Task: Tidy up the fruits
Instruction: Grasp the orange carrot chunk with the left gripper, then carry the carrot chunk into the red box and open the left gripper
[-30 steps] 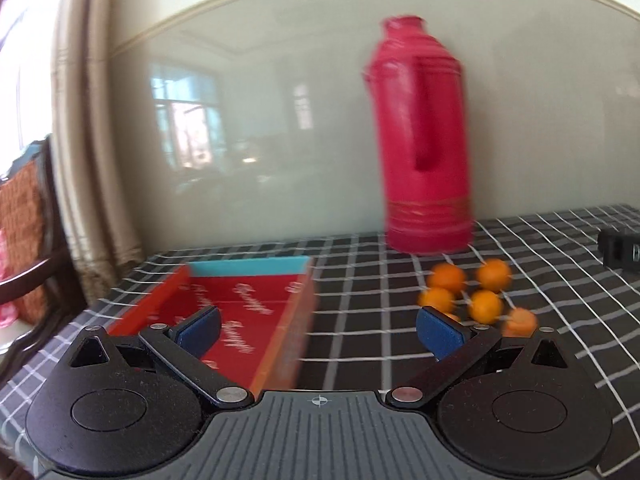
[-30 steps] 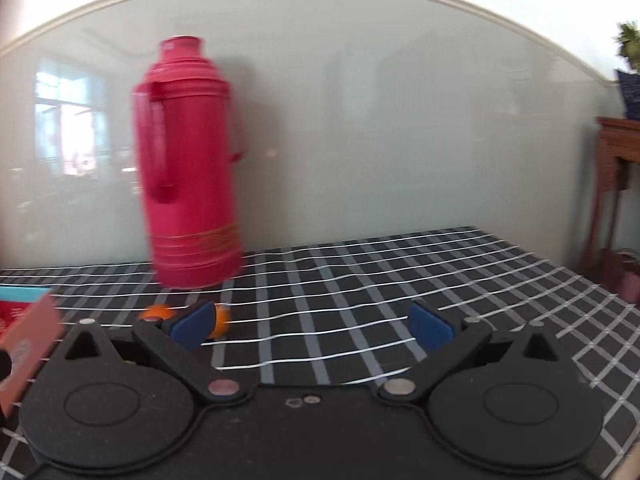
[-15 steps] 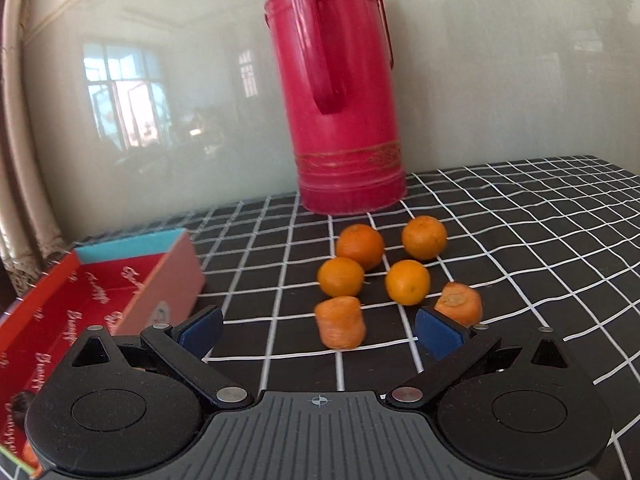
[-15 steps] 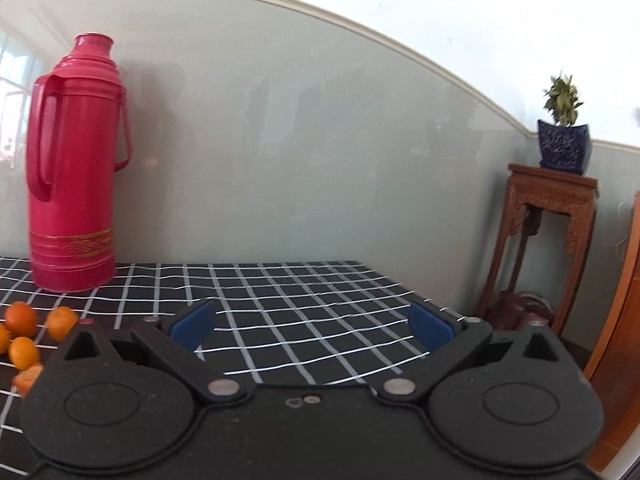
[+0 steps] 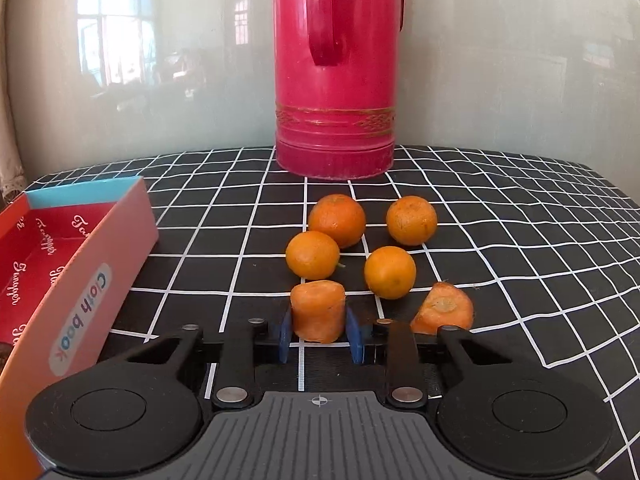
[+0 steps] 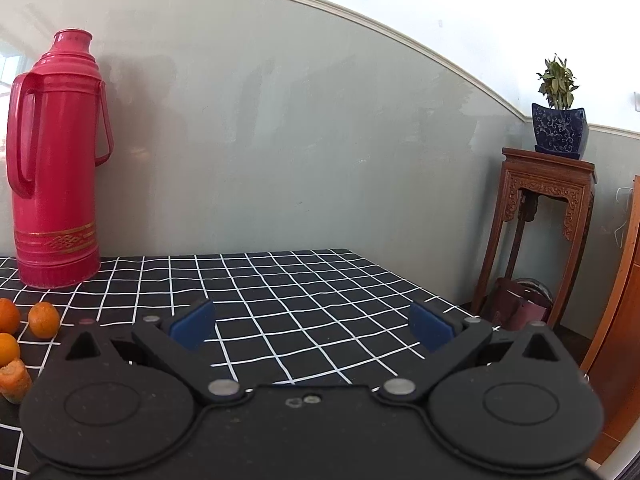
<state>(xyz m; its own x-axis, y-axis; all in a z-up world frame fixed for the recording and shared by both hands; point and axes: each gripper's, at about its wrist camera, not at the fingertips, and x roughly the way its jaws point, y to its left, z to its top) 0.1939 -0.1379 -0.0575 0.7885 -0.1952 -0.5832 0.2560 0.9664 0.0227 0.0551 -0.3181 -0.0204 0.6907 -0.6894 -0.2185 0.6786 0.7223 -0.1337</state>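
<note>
My left gripper (image 5: 319,334) is shut on an upright carrot chunk (image 5: 318,310) that stands on the checked tablecloth. A second carrot piece (image 5: 442,307) lies just to its right. Several small oranges (image 5: 312,255) sit in a cluster behind them. A red and pink box (image 5: 60,264) lies open at the left. My right gripper (image 6: 312,326) is open and empty above bare tablecloth; some oranges (image 6: 44,319) and a carrot piece (image 6: 15,380) show at its far left.
A tall red thermos (image 5: 336,68) stands behind the oranges by the grey wall; it also shows in the right wrist view (image 6: 52,160). The table's right edge (image 6: 452,304) drops off before a wooden stand (image 6: 536,232) with a potted plant (image 6: 558,120).
My left gripper moved forward to the fruit and closed its fingers on the upright carrot chunk. My right gripper swung right and then held still, staying open.
</note>
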